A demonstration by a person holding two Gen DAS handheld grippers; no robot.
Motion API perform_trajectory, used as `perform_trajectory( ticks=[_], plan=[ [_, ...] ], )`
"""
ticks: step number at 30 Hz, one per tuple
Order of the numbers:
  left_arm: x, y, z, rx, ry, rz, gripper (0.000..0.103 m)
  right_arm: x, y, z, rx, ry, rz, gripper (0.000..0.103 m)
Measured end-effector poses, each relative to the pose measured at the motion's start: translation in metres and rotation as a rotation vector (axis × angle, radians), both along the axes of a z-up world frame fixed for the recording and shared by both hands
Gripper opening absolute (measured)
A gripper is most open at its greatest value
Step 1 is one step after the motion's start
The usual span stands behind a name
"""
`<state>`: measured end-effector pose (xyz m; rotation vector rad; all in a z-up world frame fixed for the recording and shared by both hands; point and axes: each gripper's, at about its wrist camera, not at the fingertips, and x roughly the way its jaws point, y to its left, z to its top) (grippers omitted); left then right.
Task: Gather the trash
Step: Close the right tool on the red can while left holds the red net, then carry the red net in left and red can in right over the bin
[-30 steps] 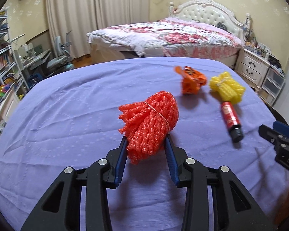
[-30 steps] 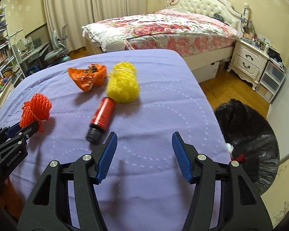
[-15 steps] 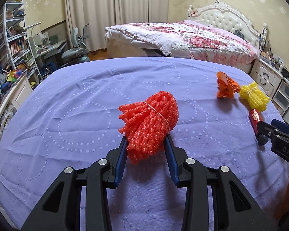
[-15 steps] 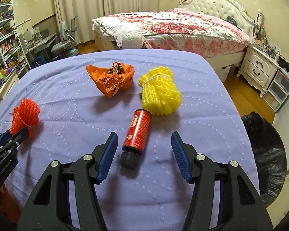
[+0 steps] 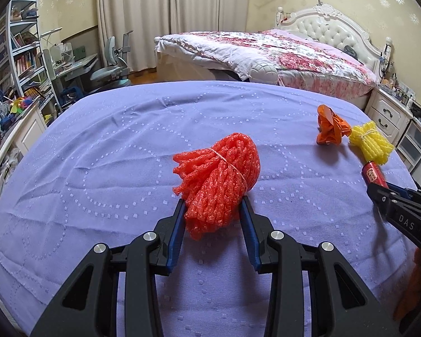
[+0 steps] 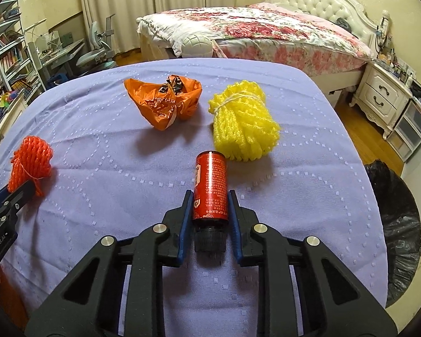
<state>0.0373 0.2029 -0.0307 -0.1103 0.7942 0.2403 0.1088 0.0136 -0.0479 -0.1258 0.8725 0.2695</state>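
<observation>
The right gripper [image 6: 210,202] has just been closing its jaws, and the red bottle [image 6: 210,185] now sits between them. A second ago the jaws stood wide over bare cloth, with the bottle off toward 10 o'clock of them. In the right wrist view the blue pads now press both sides of the bottle's lower body, just above its black cap. The bottle lies on its side on the purple-covered table [image 6: 112,185], base pointing to 12 o'clock.

The left gripper [image 5: 213,210] holds the red foam net [image 5: 219,179]. Its jaws are narrowed on the bundle's lower end, as they were a second ago. The bundle appears to rest on the cloth; whether it is lifted cannot be told.

Two items lie free on the table. The yellow foam net [image 6: 244,123] lies just beyond the bottle at 1 o'clock, near its base but apparently not touching. The orange plastic bag [image 6: 165,101] lies at 11 o'clock, apart from the yellow foam net.

The black trash bag [image 6: 393,224] stands open off the table's right edge, at 3 o'clock in the right wrist view.

Assessment: both hands now carry one piece of trash each. The next step is probably a lift and a carry to the black trash bag. The bottle's smooth round wall may slip or roll between flat pads if it is lifted with a tilt.
</observation>
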Motion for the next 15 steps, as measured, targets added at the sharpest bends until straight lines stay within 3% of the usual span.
perform_trajectory(
  ticks=[15],
  plan=[
    [-0.008, -0.033, 0.004, -0.019, -0.021, -0.060, 0.038, -0.023, -0.015, 0.007, 0.025, -0.020, 0.006, 0.023]
  ],
)
